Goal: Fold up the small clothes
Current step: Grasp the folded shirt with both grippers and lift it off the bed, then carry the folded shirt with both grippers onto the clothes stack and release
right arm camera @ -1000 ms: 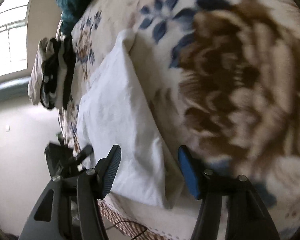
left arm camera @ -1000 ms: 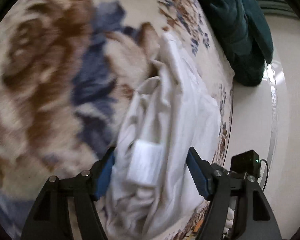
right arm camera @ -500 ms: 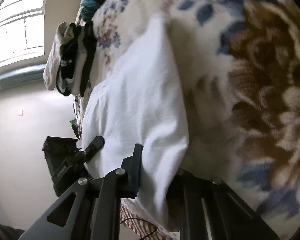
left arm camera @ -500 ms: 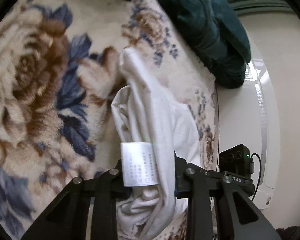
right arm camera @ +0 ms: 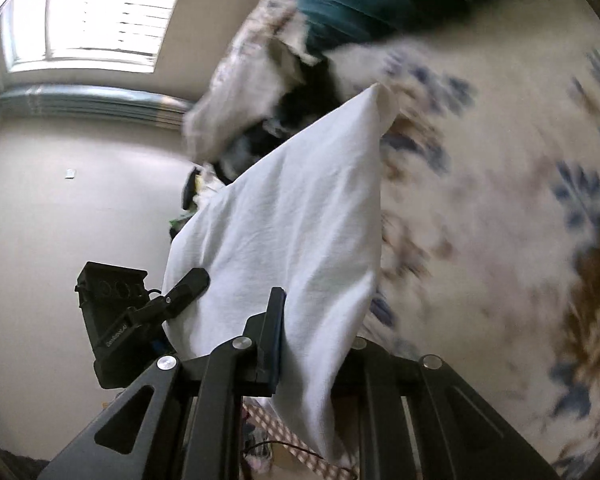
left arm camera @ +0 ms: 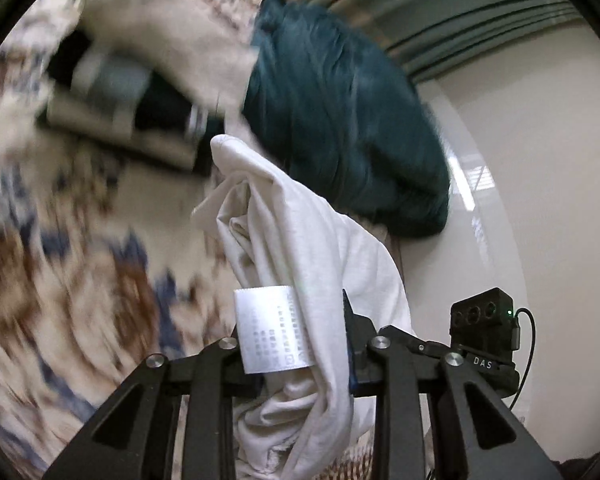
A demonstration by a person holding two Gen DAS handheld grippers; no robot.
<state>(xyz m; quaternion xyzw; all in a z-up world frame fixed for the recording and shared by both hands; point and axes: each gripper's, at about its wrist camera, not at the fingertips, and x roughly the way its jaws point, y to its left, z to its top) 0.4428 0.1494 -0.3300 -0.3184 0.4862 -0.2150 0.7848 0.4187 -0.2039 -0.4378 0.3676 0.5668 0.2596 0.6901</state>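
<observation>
Lifted off the bed [left arm camera: 80, 264]: white garment [left arm camera: 300, 248], pinched by left gripper [left arm camera: 300, 364] and right gripper [right arm camera: 316, 344]. Held at two edges, likely for spreading before folding.

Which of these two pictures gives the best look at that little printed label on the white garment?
The left wrist view. The care label hangs sharp and close against the white garment, just above the left gripper, whose jaws are shut on the cloth. The right wrist view shows only plain white fabric, no label.
</observation>
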